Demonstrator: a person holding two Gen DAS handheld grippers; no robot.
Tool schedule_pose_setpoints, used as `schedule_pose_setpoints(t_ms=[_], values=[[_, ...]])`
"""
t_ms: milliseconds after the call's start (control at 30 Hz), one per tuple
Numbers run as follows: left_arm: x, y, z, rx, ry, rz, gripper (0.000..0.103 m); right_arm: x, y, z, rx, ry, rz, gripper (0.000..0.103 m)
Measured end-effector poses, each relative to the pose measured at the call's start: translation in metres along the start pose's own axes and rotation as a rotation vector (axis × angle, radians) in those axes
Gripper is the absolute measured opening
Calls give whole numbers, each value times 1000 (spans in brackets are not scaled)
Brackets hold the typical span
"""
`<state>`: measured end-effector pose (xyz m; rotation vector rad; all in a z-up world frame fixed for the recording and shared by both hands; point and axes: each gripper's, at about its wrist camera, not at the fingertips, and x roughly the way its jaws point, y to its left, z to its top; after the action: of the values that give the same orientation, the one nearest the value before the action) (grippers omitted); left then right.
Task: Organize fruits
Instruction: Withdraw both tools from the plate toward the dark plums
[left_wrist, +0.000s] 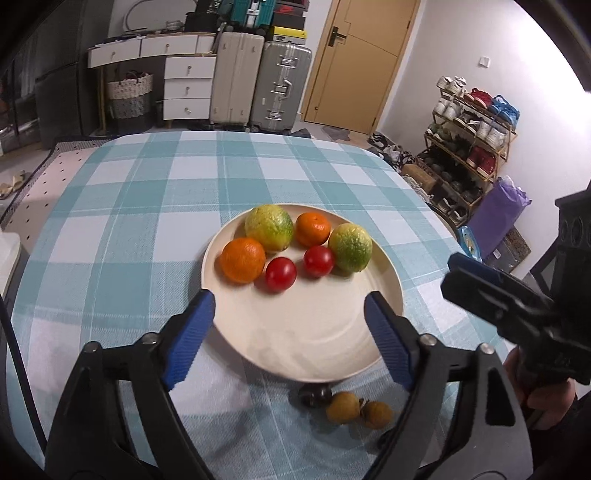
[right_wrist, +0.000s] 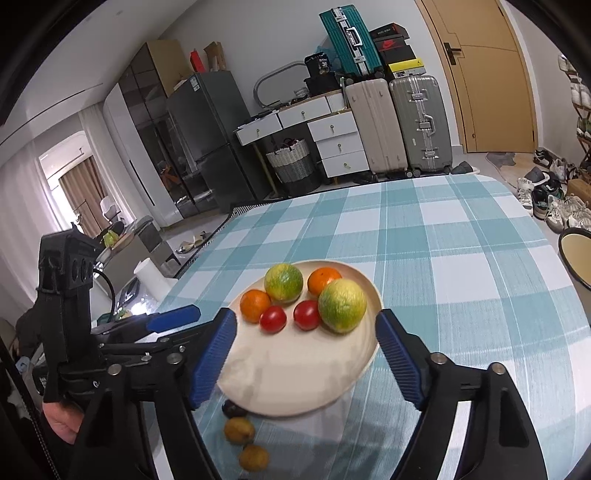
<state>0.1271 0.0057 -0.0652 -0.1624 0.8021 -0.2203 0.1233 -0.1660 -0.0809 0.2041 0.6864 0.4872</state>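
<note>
A cream plate (left_wrist: 306, 343) (right_wrist: 295, 373) sits on the checked tablecloth. On its far half lie two oranges (left_wrist: 243, 260) (right_wrist: 255, 305), two yellow-green citrus fruits (left_wrist: 269, 226) (right_wrist: 342, 305) and two red tomatoes (left_wrist: 280, 273) (right_wrist: 273, 319). Beside the plate's near rim, on the cloth, lie a dark fruit (left_wrist: 314, 395) (right_wrist: 232, 408) and two small tan-brown fruits (left_wrist: 343, 407) (right_wrist: 239, 430). My left gripper (left_wrist: 290, 321) is open and empty over the plate's near half. My right gripper (right_wrist: 306, 330) is open and empty over the plate; it also shows in the left wrist view (left_wrist: 458, 273).
The table's far edge faces suitcases (left_wrist: 258, 85), white drawers (left_wrist: 186, 88) and a door. A shoe rack (left_wrist: 469, 147) stands to the right. A dark-rimmed dish (right_wrist: 578, 254) sits at the table's right edge. A white object (left_wrist: 7, 258) lies at the left edge.
</note>
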Motion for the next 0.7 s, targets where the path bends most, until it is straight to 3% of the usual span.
schedule_pose_setpoints(t_ms=[267,400,700], values=[[-12,-5,-15,6,-1,55,88,-13,10,-23,-12,18,7,91],[-21,-6,-24,1,-16,75,101,-20,14,-29,-12,11,3,96],[-31,-2,-43,-24,-5,92,102,-36,28,-47,-28,0,7,101]])
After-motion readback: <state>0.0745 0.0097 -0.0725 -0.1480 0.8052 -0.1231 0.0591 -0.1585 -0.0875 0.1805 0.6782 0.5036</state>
